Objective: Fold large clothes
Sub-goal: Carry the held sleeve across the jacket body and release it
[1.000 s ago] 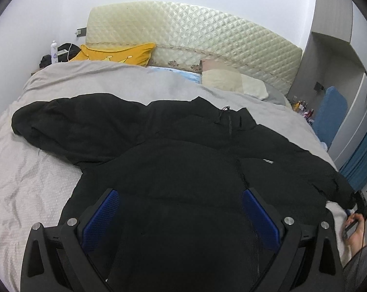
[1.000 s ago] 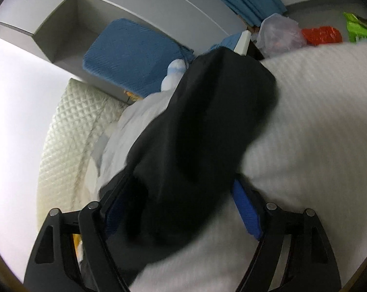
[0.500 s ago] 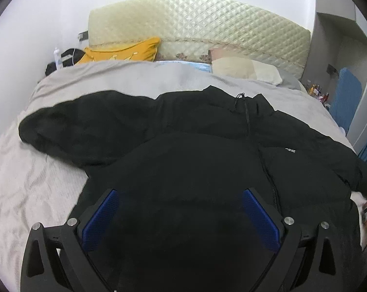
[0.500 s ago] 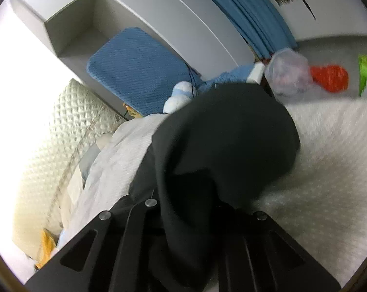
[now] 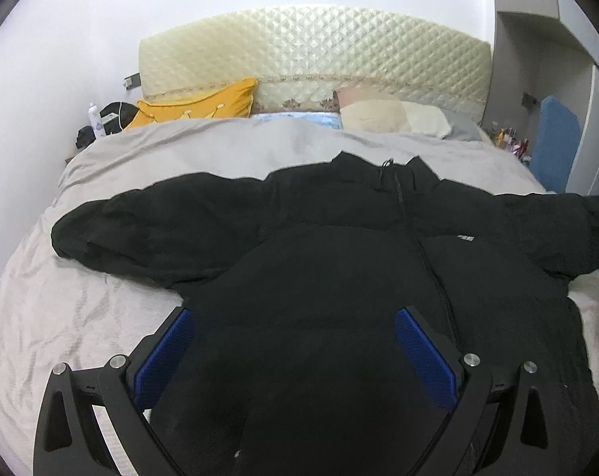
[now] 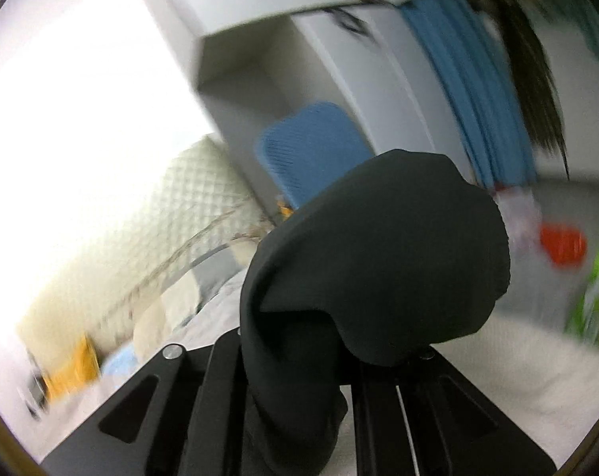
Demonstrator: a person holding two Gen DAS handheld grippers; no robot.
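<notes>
Lifted R tool (image 6: 299,361) clamps jacket (image 5: 339,277) sleeve, pads hidden; L tool (image 5: 295,341) wide open

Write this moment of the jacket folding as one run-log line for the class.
stage: sleeve fold | right gripper: shut on sleeve, lifted | left gripper: open over black jacket | jacket: spread on bed

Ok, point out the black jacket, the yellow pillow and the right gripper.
black jacket (image 5: 339,277), left wrist view, chest panel.
yellow pillow (image 5: 204,105), left wrist view, its middle.
right gripper (image 6: 299,357), right wrist view, shut on the sleeve.
</notes>
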